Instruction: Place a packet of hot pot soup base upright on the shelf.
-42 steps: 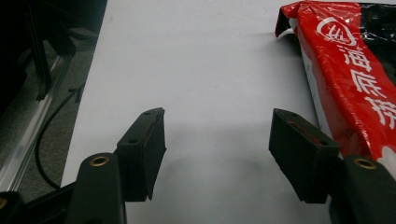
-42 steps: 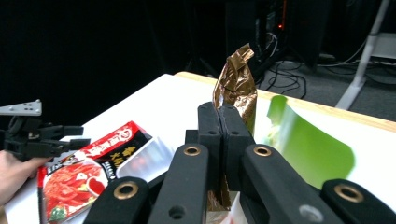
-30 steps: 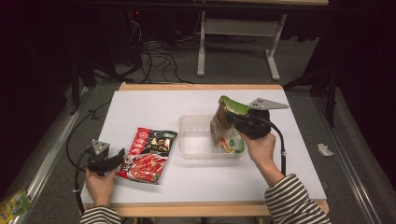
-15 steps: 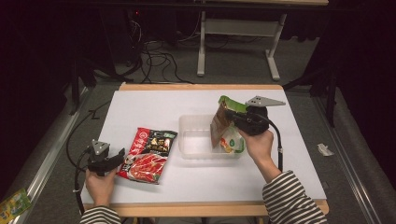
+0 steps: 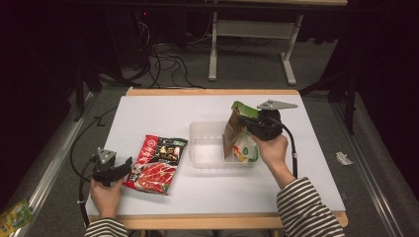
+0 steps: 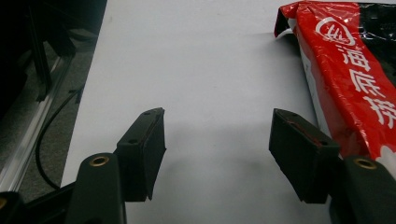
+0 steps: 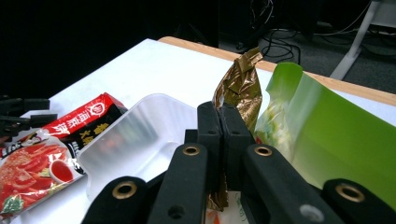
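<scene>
A white-topped table (image 5: 163,111) with a wooden edge stands in a dark room, with cables and a metal frame on the floor beyond it. Toward the table's right side, a green and gold packet (image 5: 240,134) stands upright with its lower end in the right end of a clear plastic tray (image 5: 207,150). The right gripper (image 5: 245,121) has its jaws pressed together on the packet's crinkled gold edge, and in the right gripper view that gold edge (image 7: 243,88) rises just past the closed jaws while the green face spreads off to the right. The person's right hand (image 5: 271,148) grasps the gripper body beside the tray, a striped sleeve behind it. Left of the tray, just apart from it, a red and black packet (image 5: 159,162) lies flat on the table. The left gripper (image 5: 129,162) rests at that packet's left edge, its jaws standing wide apart with only bare tabletop between them; in the left gripper view the red packet (image 6: 345,79) lies just beside the right-hand jaw.
</scene>
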The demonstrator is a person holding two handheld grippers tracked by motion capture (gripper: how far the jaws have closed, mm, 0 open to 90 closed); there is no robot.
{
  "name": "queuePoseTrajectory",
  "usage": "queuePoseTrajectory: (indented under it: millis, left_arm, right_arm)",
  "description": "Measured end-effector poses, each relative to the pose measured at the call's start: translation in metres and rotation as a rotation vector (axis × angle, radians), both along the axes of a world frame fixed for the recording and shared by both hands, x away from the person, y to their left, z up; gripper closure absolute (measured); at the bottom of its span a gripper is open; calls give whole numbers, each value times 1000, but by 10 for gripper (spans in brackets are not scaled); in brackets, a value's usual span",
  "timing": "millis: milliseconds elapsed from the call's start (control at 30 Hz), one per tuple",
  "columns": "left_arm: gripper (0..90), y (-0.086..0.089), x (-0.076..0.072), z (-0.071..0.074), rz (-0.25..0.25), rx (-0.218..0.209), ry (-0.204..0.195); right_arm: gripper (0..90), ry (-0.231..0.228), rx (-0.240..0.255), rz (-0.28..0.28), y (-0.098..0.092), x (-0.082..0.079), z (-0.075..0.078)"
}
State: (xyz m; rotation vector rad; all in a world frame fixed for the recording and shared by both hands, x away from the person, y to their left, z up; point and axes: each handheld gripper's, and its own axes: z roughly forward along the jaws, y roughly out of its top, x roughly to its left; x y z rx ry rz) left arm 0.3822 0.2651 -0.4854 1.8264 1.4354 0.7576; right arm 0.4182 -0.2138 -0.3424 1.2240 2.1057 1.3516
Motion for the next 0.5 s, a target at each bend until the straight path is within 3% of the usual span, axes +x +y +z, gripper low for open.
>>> queuePoseTrajectory:
  millis: [200, 367, 500]
  left_arm:
    - [367, 0, 0, 0, 0, 0, 0]
    - [367, 0, 0, 0, 0, 0, 0]
    - [367, 0, 0, 0, 0, 0, 1]
  right_arm:
    - [897, -5, -36, -7, 1, 3, -1]
    - [873, 0, -34, -14, 0, 4, -1]
    - [851, -19, -54, -8, 2, 1, 0]
